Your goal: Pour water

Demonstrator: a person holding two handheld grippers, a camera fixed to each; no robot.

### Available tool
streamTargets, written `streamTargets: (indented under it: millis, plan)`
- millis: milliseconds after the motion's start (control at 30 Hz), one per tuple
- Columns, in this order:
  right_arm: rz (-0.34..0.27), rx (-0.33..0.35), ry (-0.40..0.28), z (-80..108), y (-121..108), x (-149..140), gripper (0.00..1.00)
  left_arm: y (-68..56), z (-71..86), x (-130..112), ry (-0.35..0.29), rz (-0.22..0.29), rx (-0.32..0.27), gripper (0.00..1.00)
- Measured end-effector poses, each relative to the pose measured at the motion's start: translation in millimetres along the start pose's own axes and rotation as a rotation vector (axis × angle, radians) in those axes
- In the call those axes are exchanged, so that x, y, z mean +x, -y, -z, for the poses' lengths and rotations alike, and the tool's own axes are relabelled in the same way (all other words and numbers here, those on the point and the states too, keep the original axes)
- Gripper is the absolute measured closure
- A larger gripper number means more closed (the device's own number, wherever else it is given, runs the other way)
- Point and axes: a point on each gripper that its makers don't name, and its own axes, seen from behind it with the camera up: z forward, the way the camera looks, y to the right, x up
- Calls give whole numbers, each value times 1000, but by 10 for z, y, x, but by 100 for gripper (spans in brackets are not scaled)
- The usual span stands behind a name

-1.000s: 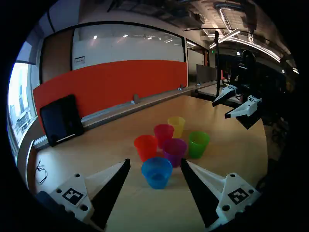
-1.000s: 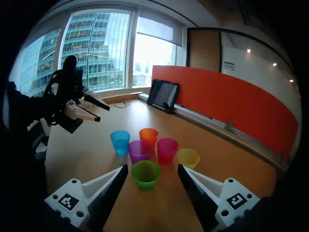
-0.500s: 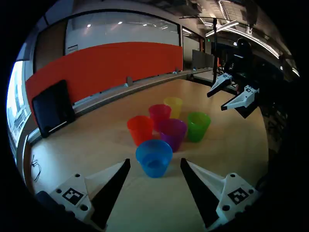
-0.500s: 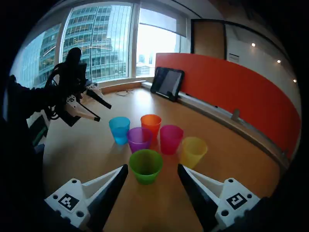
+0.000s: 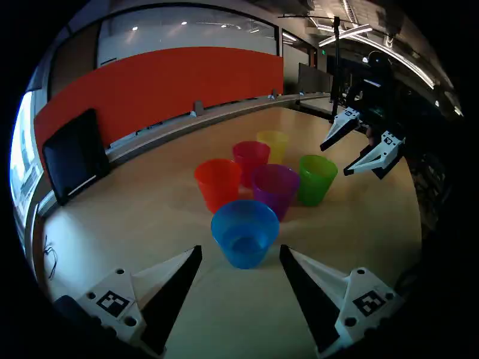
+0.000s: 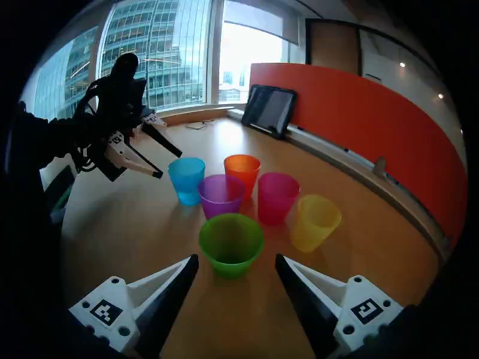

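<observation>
Wooden table point(image 5: 138, 206) bears blue cup point(image 5: 244, 230) just before left hand-held gripper point(image 5: 239, 249).

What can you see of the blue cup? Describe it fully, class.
The blue cup is translucent plastic, tapered, wider at its open rim, upright on the wooden table. It stands nearest the left gripper, before its open fingers, untouched. The purple cup is close behind it; contact is unclear. Whether it holds water cannot be told.

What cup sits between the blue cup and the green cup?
The purple cup stands between the blue cup and the green cup, seen in the left gripper view.
</observation>
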Motion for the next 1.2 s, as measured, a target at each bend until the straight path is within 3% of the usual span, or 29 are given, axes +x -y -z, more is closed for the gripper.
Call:
streamTargets:
  millis: [700,1200]
  plan:
    - [-3,46,47,-443,59,-101,1,-16,-342,-22,16,8,-41,3]
    - [-14,42,35,-505,46,-36,1,-33,-446,73,5,9,-49,3]
